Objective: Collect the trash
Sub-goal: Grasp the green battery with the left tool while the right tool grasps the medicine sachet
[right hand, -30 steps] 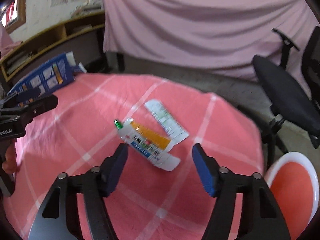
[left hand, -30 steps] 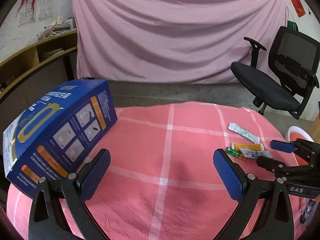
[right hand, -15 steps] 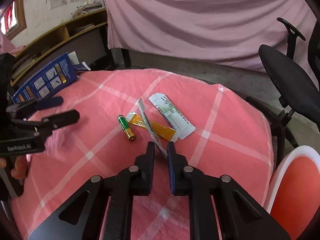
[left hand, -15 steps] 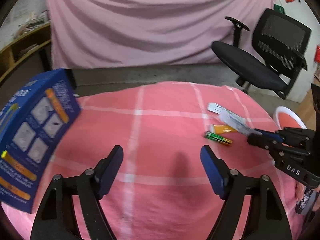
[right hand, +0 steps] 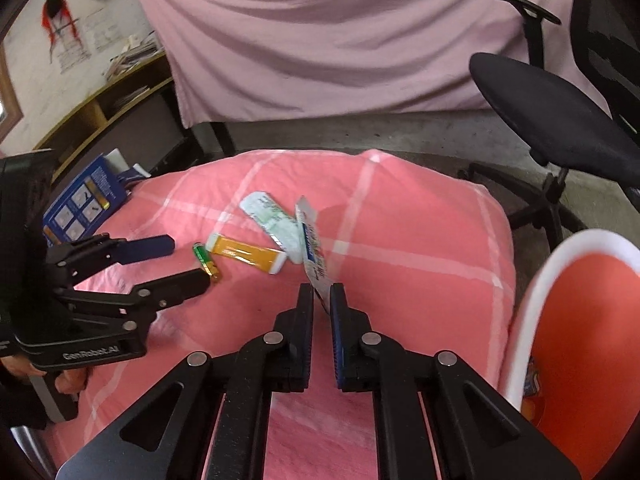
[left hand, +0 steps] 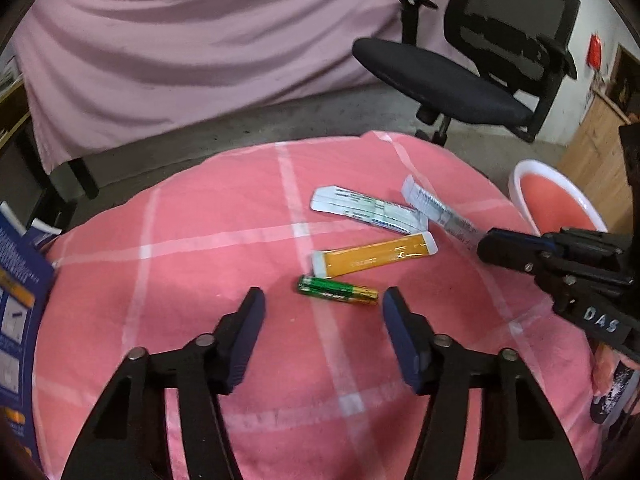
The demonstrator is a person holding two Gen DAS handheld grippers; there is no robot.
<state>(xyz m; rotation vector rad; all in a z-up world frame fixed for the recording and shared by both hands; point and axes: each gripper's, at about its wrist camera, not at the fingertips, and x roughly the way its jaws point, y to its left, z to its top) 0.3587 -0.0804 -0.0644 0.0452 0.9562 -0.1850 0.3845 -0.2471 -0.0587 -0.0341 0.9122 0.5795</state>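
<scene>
**Kid:** Trash is all in one little pile on the pink cloth (left hand: pixel 192 264). Why is it bunched up like that?

**Helper:** I think it was put close together so both tongs can reach it. See the battery (left hand: pixel 338 290), the orange packet (left hand: pixel 374 258) just behind it, and the pale packet (left hand: pixel 360 210) behind that. They lie flat on the cloth.

**Kid:** And that one white packet (right hand: pixel 314 254) sticks up!

**Helper:** Yes. The right tongs (right hand: pixel 322 298) are pressed together on its end, so it is lifted off the cloth and stands on its edge. The bin (right hand: pixel 532 308) with the white rim is just beside those tongs. I guess the packet goes in there next.

**Kid:** What about the other tongs?

**Helper:** The left tongs (left hand: pixel 324 312) are about half spread. Their jaws have just been closing. They hold nothing, and nothing is between the pads; the battery lies just past the tips. They look set to grab it.

**Kid:** Why is the blue box (right hand: pixel 84 202) far away?

**Helper:** It sits at the left edge of the cloth, well apart from the pile. It may be too big for now.
</scene>
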